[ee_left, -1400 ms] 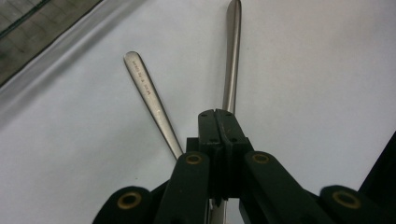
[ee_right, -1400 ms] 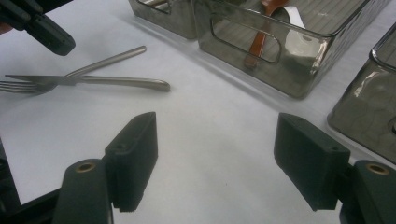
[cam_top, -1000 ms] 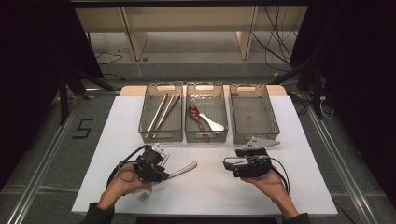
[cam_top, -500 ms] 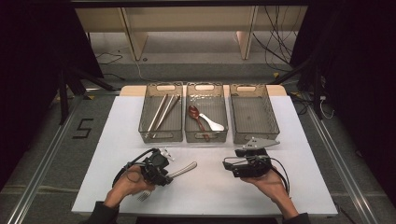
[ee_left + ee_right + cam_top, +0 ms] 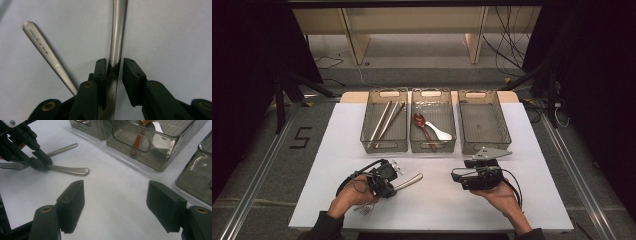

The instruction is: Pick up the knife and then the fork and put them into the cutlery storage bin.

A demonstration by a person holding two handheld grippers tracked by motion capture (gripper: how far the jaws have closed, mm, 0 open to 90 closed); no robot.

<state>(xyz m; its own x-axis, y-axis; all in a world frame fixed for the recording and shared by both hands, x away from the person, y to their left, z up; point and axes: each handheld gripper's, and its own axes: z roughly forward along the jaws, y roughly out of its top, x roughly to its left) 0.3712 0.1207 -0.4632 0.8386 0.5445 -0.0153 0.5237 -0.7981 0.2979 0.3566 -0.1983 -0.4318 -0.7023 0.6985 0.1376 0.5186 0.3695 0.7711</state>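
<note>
Two metal utensils lie crossed on the white table near its front left. My left gripper [image 5: 387, 182] points down over them. In the left gripper view its jaws [image 5: 115, 62] straddle one utensil's handle [image 5: 117, 37]; they have just been closing, the left pad touches the handle and a thin gap shows at the right pad. The second handle [image 5: 42, 50] lies free to the left. Fork tines [image 5: 367, 207] stick out by the person's left hand. My right gripper [image 5: 459, 170] rests at the front right, open, with nothing between its jaws [image 5: 115, 192].
Three clear bins stand in a row at the back. The left bin [image 5: 367, 145] holds long metal utensils. The middle bin [image 5: 432, 148] holds a brown spoon [image 5: 422, 125] and a white spoon [image 5: 442, 134]. The right bin [image 5: 484, 147] has nothing in it.
The left gripper has shifted slightly to the right over the crossed utensils, and its jaws have narrowed around one handle. The right gripper has not moved.
</note>
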